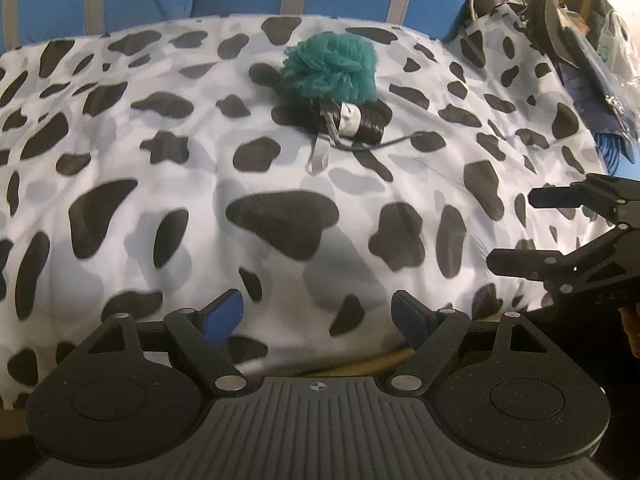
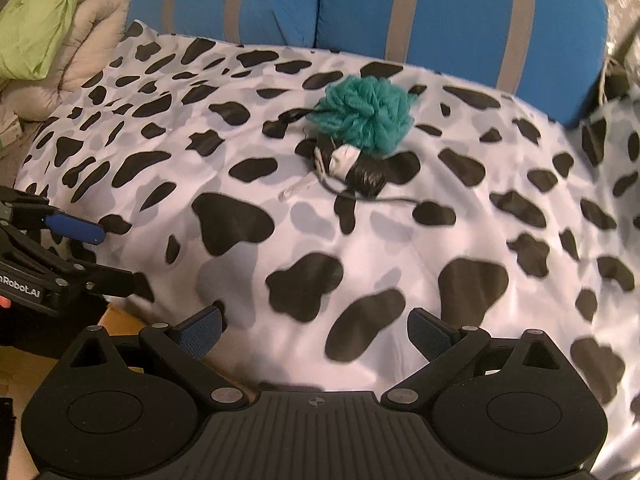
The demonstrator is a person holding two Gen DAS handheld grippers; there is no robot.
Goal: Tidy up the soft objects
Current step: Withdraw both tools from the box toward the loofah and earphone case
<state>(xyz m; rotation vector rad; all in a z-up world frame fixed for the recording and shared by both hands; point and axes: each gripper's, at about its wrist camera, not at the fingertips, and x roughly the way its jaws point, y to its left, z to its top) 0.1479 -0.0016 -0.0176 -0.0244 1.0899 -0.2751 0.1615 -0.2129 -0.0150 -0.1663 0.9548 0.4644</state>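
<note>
Both hand-held grippers, left [image 1: 318, 312] and right [image 2: 314, 330], spread wide, empty, hovered over cow-print cover [image 1: 120, 160]. Teal pouf [image 1: 330, 66] sat far centre, touching black bundle [image 1: 360, 120], awaiting sorting.

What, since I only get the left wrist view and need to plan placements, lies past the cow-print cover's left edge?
Observer: The right wrist view shows a green cloth lying on a beige quilted blanket there.
Operator: Is my right gripper carrying anything?
Observer: No. The right gripper is open and holds nothing; only the cow-print cover shows beneath it.
</note>
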